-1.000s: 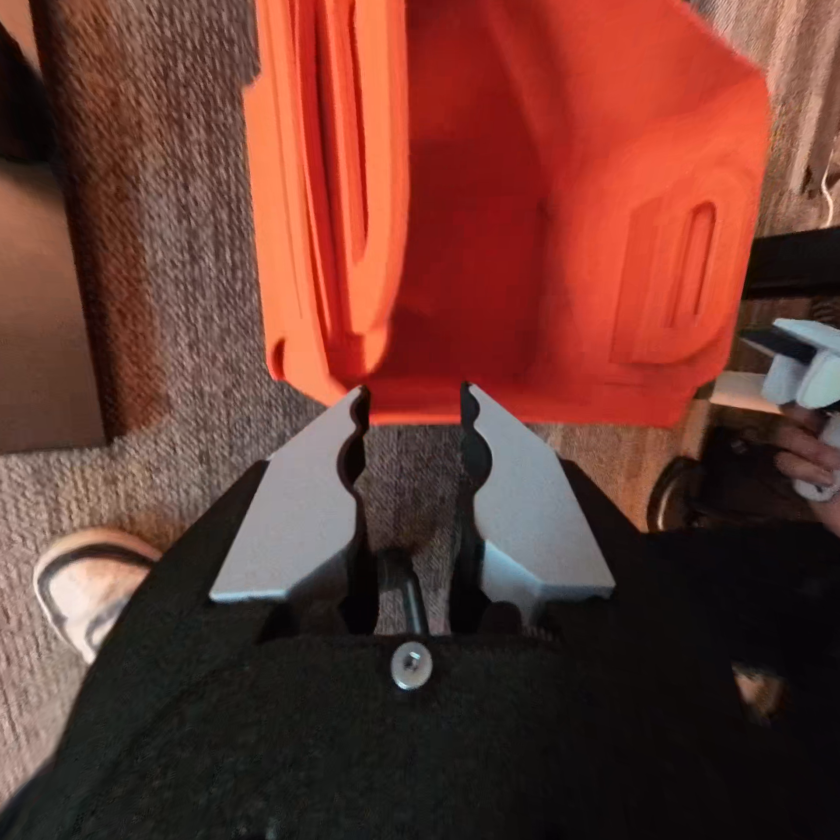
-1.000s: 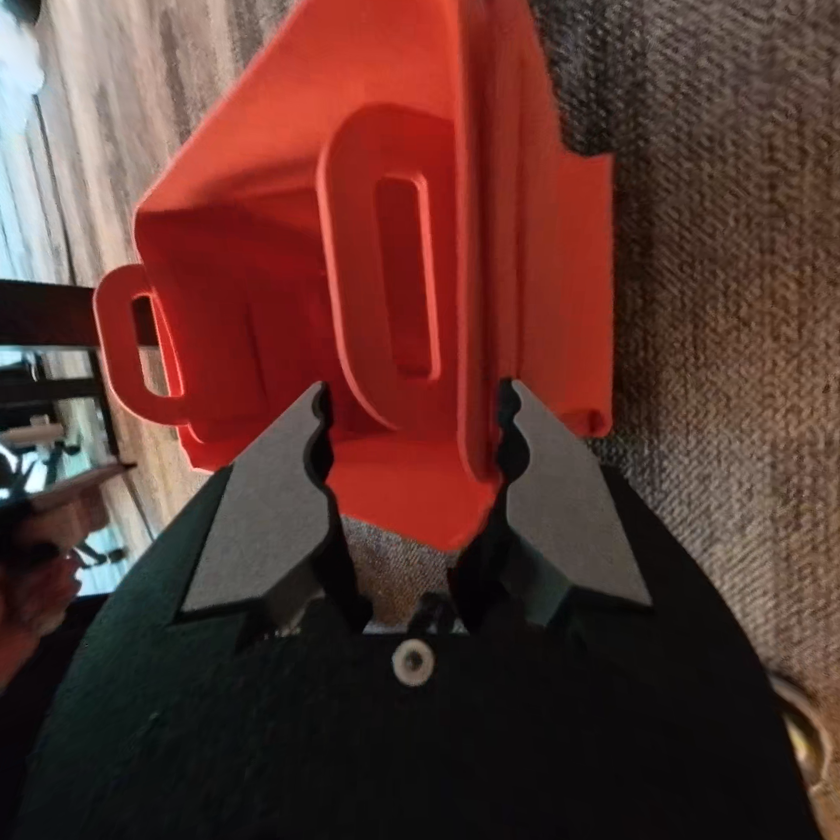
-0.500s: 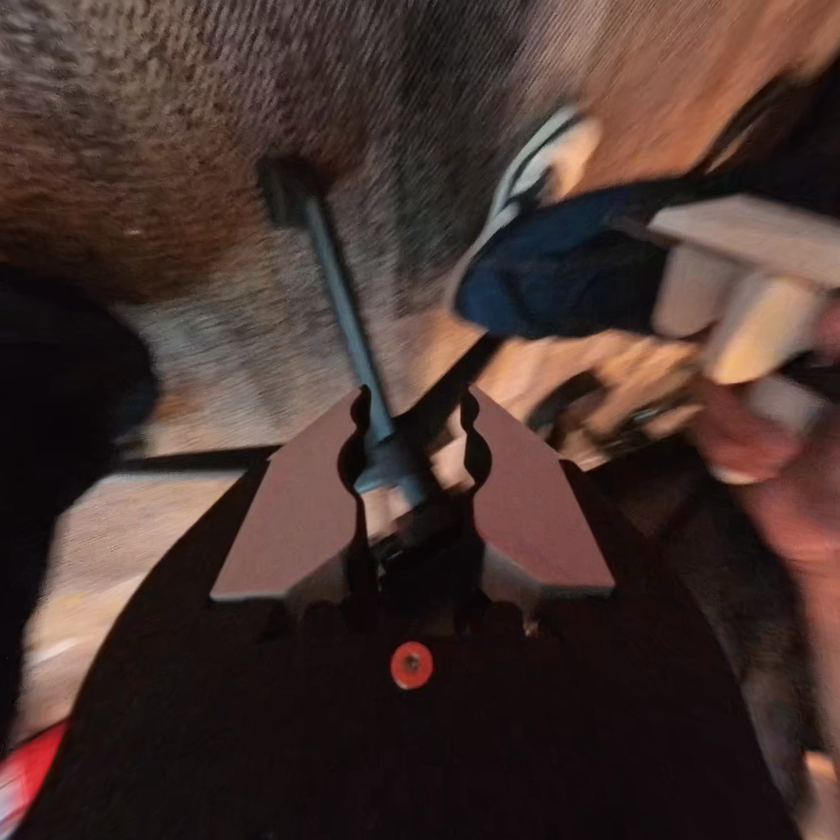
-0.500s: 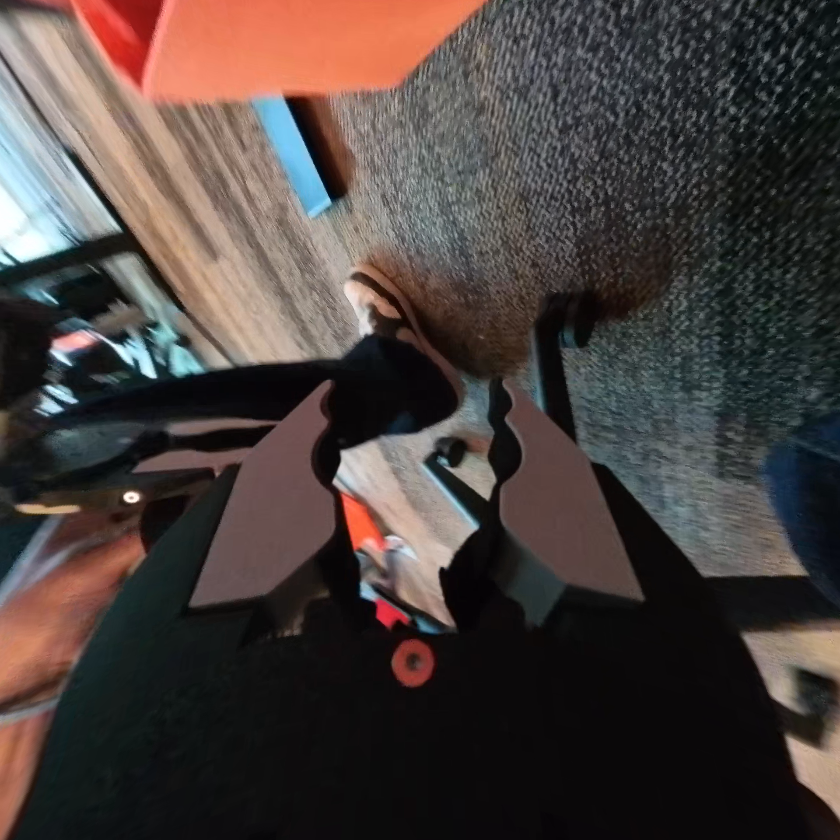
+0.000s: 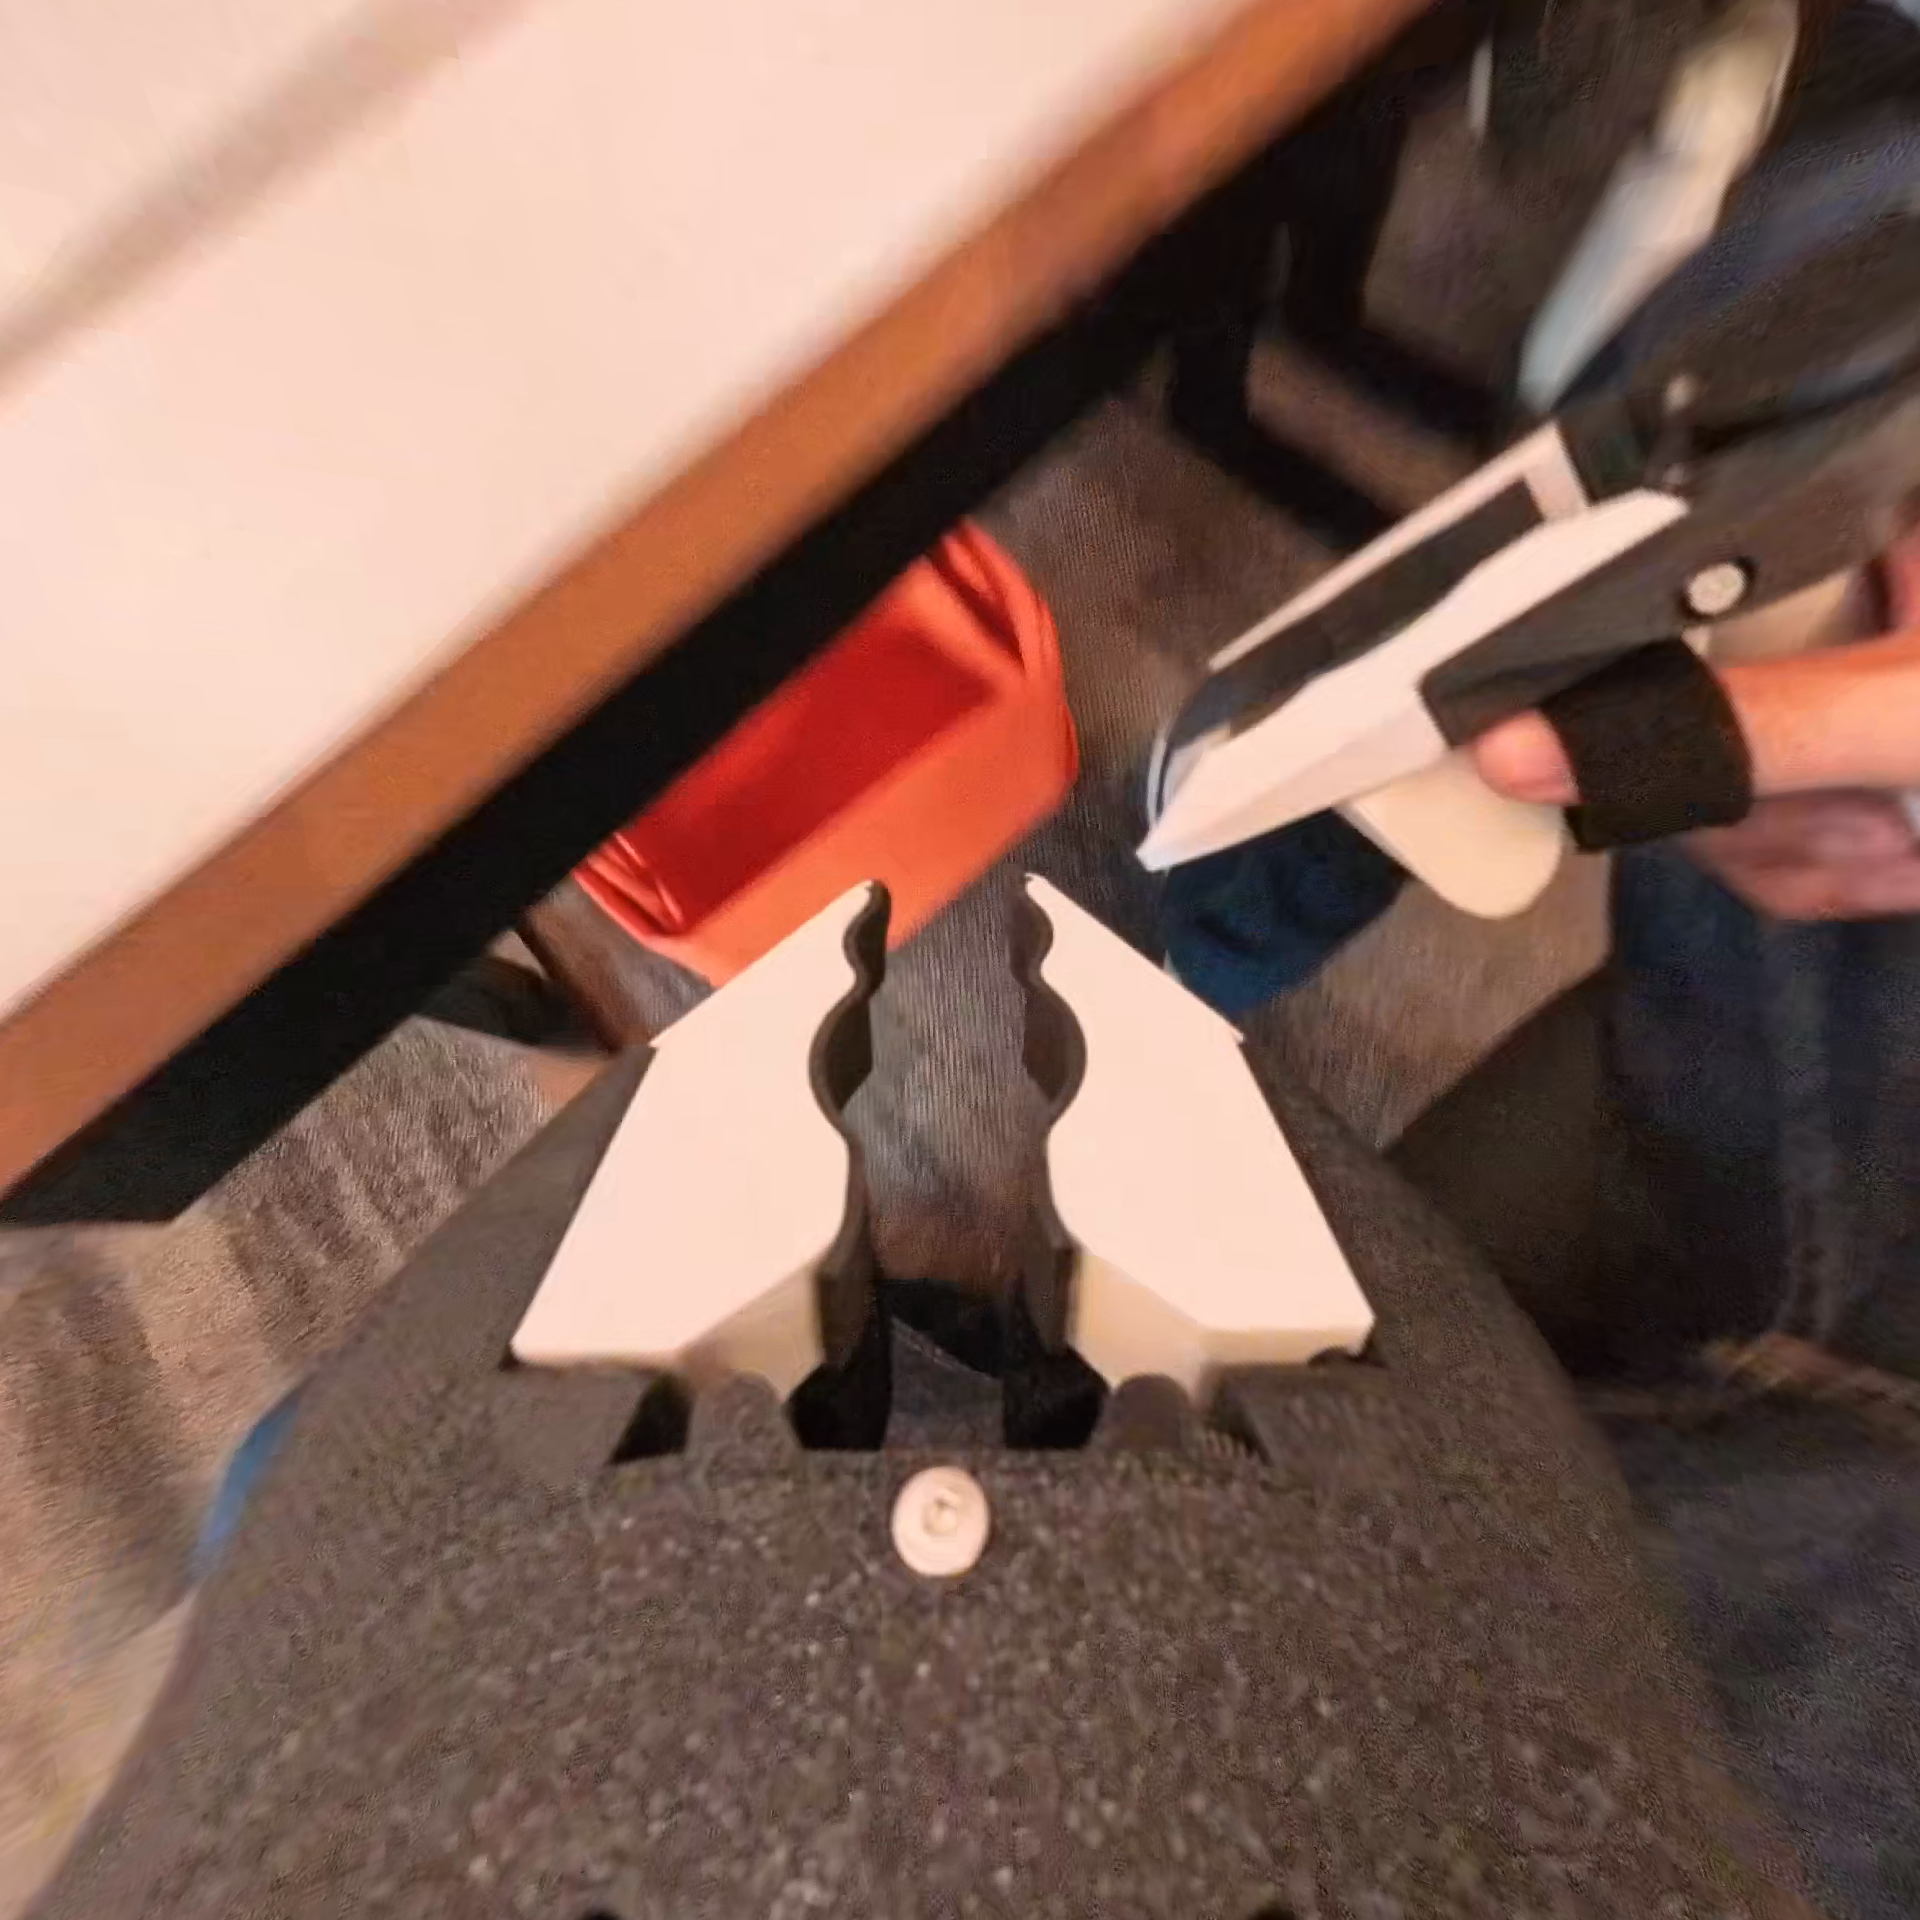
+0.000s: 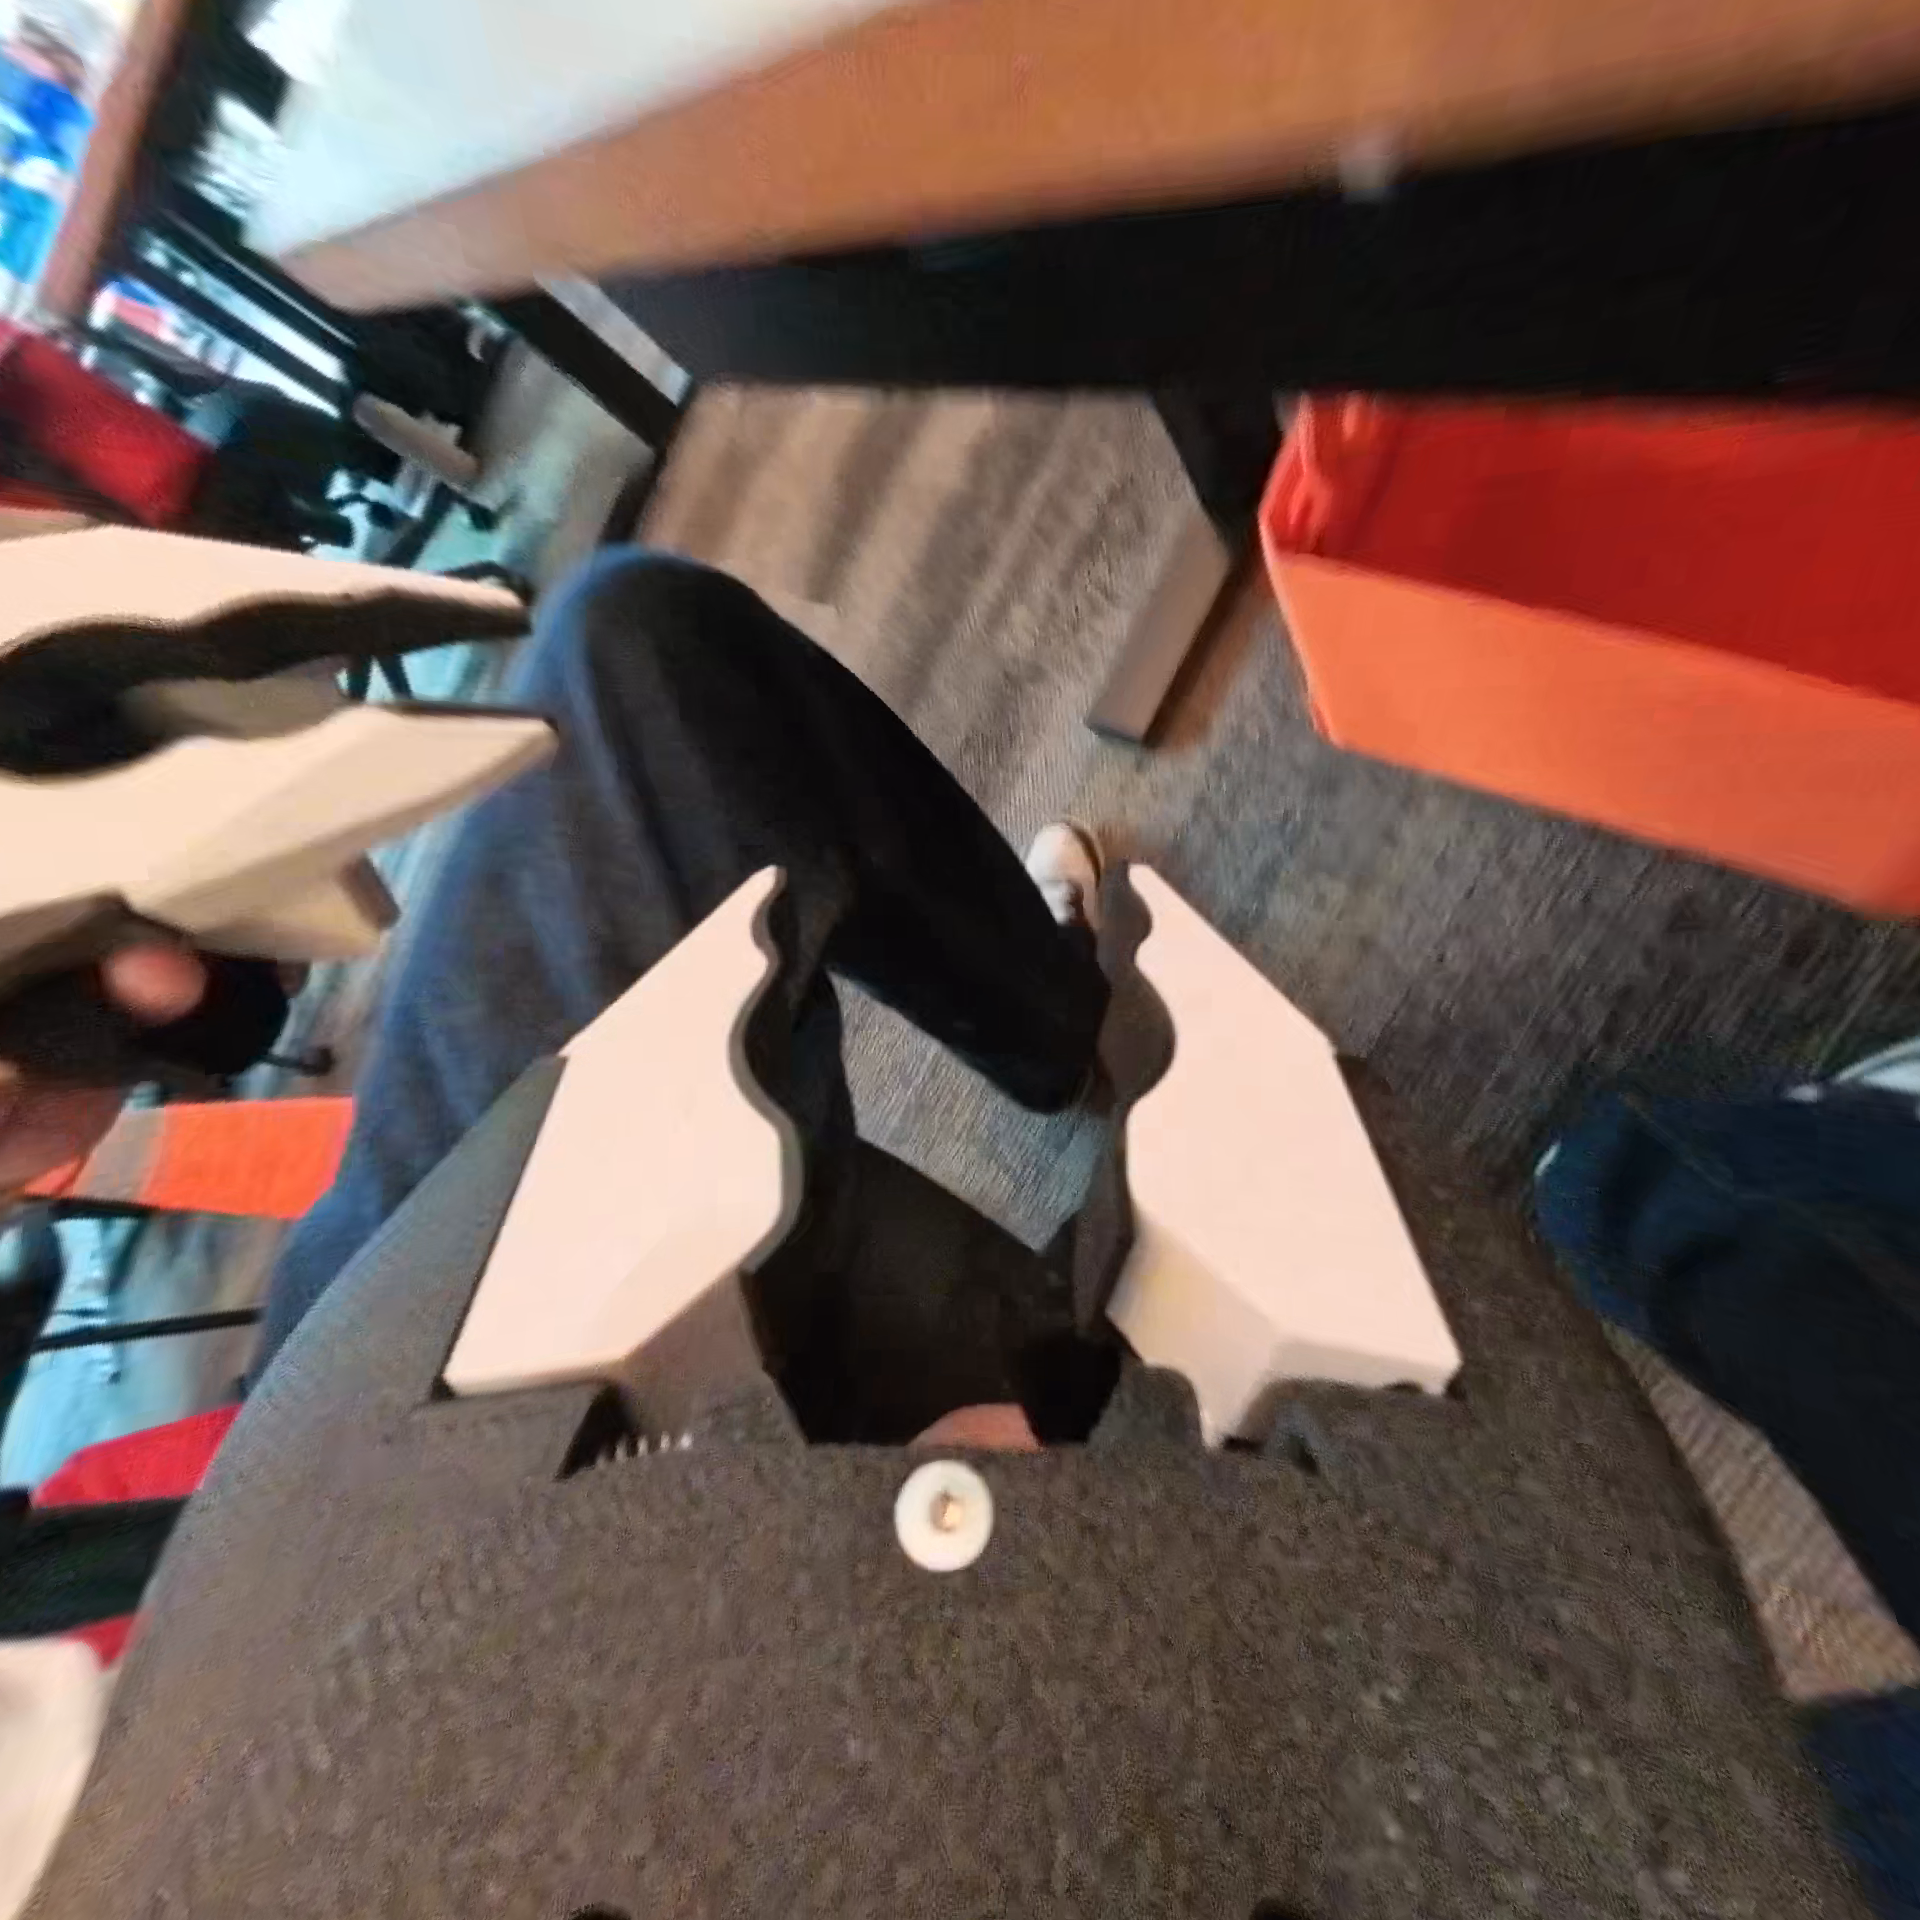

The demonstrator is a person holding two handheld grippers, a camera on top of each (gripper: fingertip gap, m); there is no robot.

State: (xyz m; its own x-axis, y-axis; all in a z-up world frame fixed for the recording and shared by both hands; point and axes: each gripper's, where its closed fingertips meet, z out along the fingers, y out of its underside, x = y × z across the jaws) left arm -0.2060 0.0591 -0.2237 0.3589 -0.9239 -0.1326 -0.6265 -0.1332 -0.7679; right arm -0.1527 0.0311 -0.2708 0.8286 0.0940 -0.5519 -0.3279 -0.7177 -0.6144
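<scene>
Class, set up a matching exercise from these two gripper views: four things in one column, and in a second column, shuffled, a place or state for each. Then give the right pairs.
Column one:
1. left gripper
2. orange bin
3. table
4. right gripper

Column two:
A. on the grey carpet, under the table's edge
B. open, nothing between its fingers, jaws set wider apart
C. pale top with a wood-coloured edge
D. open, nothing between its fingers, jaws only narrowly apart

Pairs: 1-D, 2-A, 3-C, 4-B
</scene>
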